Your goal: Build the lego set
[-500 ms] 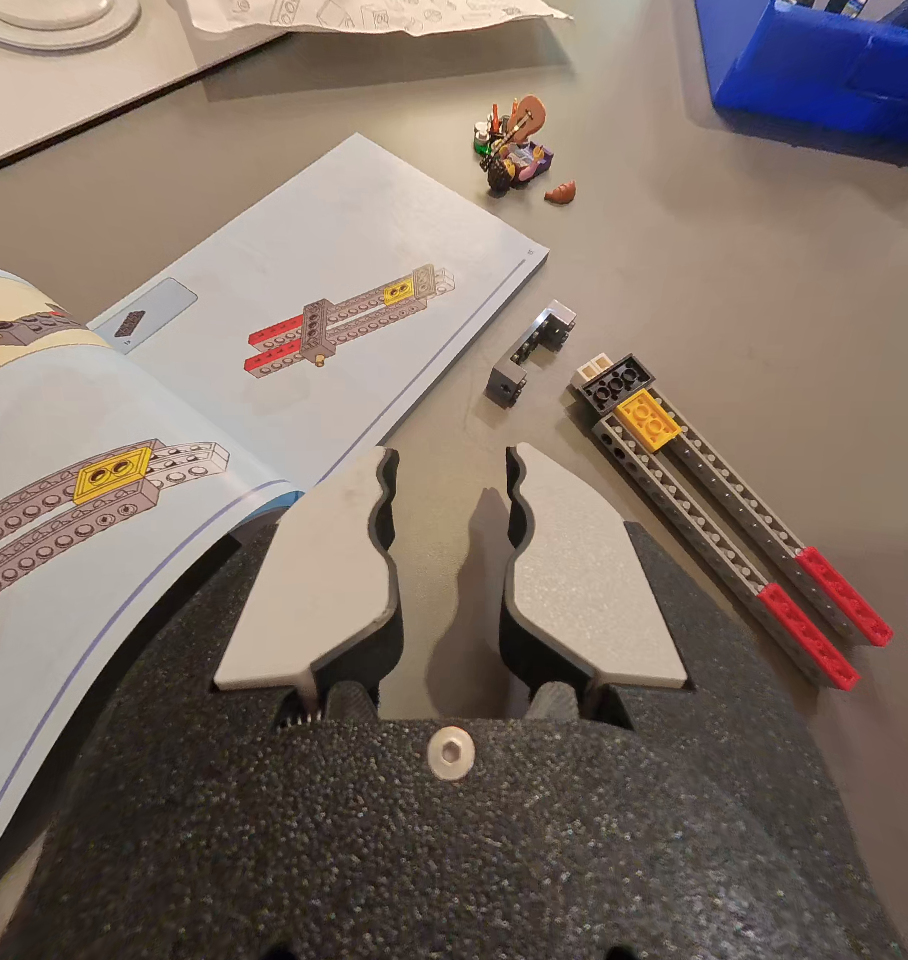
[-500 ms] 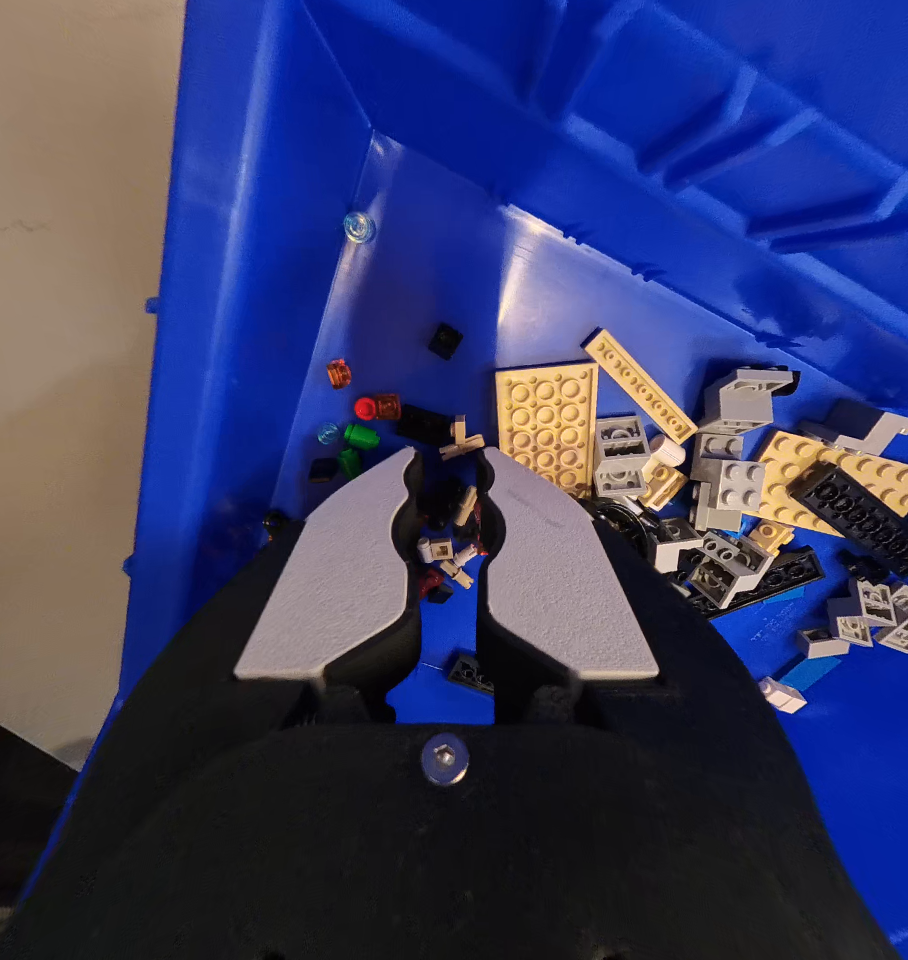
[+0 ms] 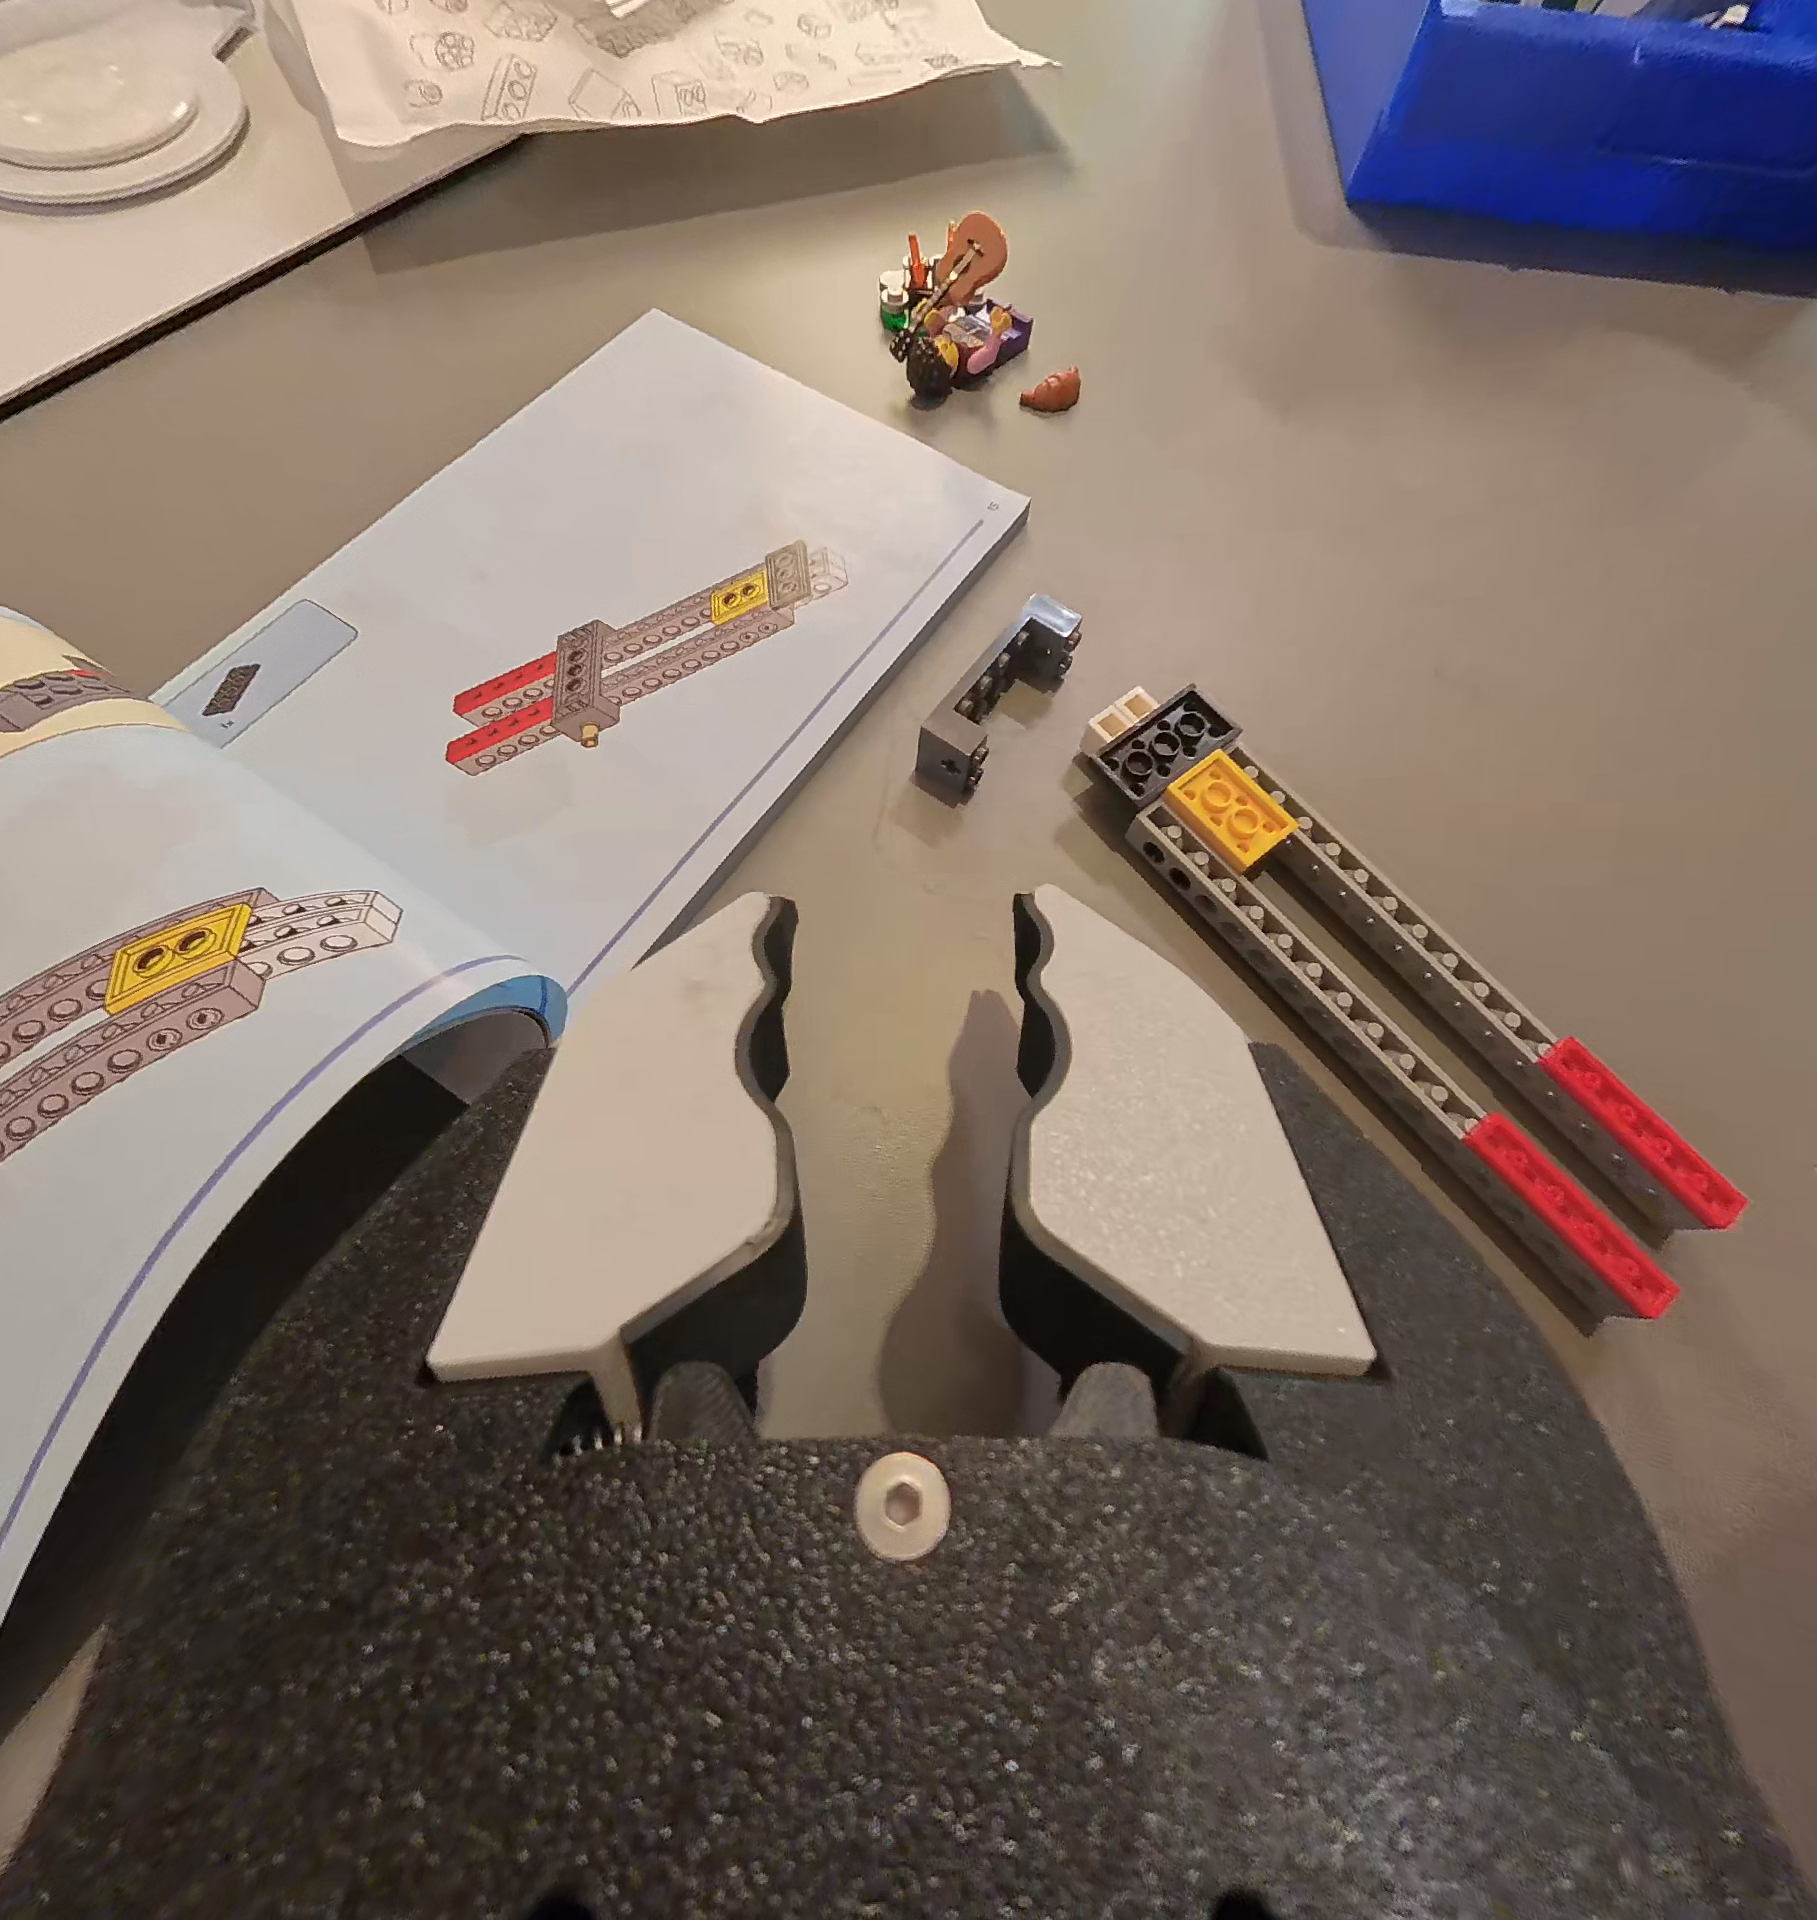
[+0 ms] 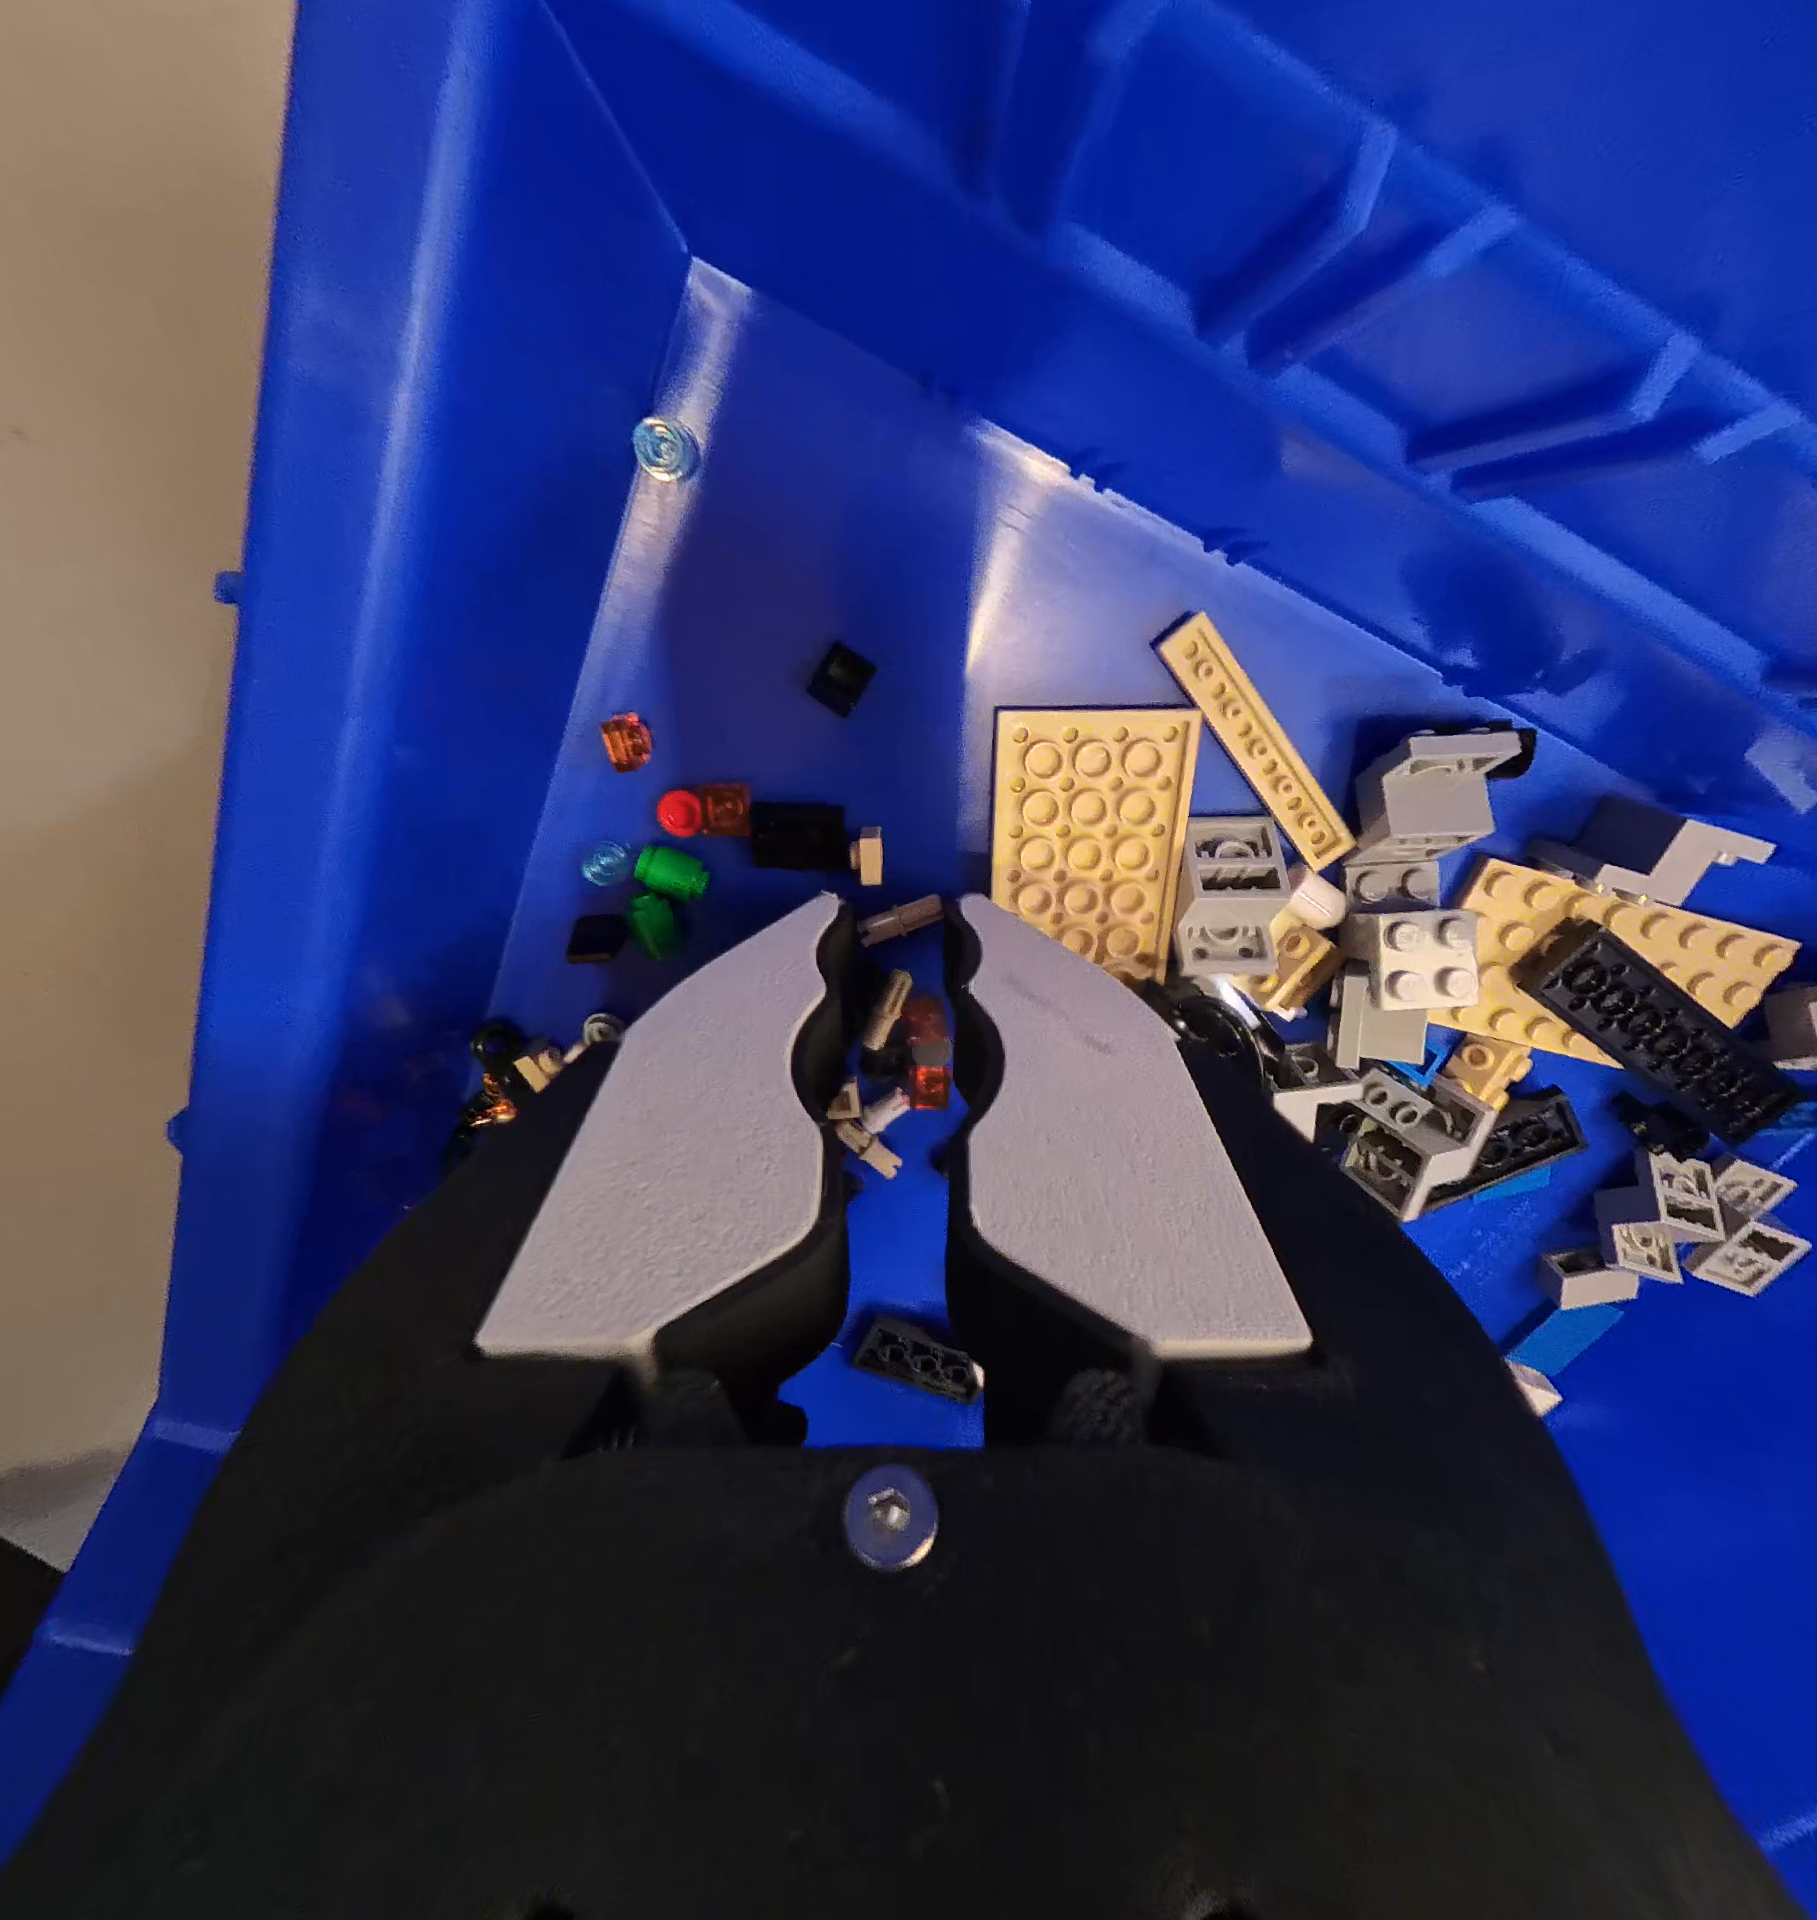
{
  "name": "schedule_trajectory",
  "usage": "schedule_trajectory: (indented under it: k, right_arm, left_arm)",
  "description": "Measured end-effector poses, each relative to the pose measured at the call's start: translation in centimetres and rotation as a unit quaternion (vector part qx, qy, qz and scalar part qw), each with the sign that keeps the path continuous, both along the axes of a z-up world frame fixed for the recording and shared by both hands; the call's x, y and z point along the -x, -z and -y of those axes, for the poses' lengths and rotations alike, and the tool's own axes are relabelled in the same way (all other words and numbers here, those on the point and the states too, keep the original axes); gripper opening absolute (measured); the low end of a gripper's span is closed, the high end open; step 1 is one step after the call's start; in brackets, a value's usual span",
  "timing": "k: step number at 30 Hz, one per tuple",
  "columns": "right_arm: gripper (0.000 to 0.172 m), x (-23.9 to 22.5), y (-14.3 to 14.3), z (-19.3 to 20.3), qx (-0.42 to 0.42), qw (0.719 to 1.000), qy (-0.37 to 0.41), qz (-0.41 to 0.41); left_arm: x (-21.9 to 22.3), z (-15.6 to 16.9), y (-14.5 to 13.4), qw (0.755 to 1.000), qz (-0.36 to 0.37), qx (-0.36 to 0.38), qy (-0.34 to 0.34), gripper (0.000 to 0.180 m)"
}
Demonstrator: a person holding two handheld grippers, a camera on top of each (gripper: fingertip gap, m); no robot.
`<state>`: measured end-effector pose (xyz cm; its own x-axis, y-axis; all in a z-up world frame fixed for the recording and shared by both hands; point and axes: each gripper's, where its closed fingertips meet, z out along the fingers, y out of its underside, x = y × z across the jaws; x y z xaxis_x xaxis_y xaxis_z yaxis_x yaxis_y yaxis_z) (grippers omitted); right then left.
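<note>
Grey counter (image 3: 1403,540): open instruction booklet (image 3: 571,665), dark grey bracket piece (image 3: 997,707), twin-beam brick assembly (image 3: 1403,987) with yellow plate, and blue bin (image 3: 1610,135) at far right.

Left tongs (image 3: 904,914): spread wide, bare, over the counter just short of the bracket piece.

Right tongs (image 4: 893,914): inside the bin (image 4: 468,520), narrowed, a tan peg (image 4: 899,920) crosswise between the tips; grip cannot be confirmed. Tan plate (image 4: 1091,831) just beside.
</note>
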<state>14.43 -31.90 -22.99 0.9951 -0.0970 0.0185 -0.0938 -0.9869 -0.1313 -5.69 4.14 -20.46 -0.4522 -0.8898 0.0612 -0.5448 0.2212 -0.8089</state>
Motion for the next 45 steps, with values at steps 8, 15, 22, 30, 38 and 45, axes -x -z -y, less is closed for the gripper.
schedule_trajectory:
  k: [8, 15, 22, 30, 38, 45]
  right_arm:
    - [0.016, 5.3, -8.0, -3.7, -0.098, 0.994, 0.031, 0.018]
    - [0.016, 19.9, -4.6, -14.9, -0.216, 0.976, 0.004, -0.027]
    - [0.016, 22.2, 0.3, -16.4, -0.207, 0.978, 0.000, -0.003]
    - [0.023, 18.2, -6.0, -14.0, -0.251, 0.968, 0.013, -0.012]
    - [0.007, 0.5, -7.0, -1.5, -0.102, 0.990, 0.065, 0.070]
    - [0.022, -0.1, -1.8, 1.1, -0.025, 0.989, -0.141, 0.030]
  left_arm:
    - [0.1, 0.1, 0.0, 1.000, -0.003, 0.007, 0.006, 0.042]
    - [0.0, 0.0, 0.2, 1.000, -0.009, 0.002, 0.001, 0.042]
    - [0.0, 0.0, 0.4, 1.000, -0.021, 0.015, 0.001, 0.042]
    - [-0.2, -0.1, 0.9, 0.999, -0.044, 0.017, -0.003, 0.042]
    - [-0.3, -0.1, 1.3, 0.998, -0.064, 0.024, -0.003, 0.042]
    - [-0.3, -0.2, 1.4, 0.997, -0.068, 0.026, -0.004, 0.041]
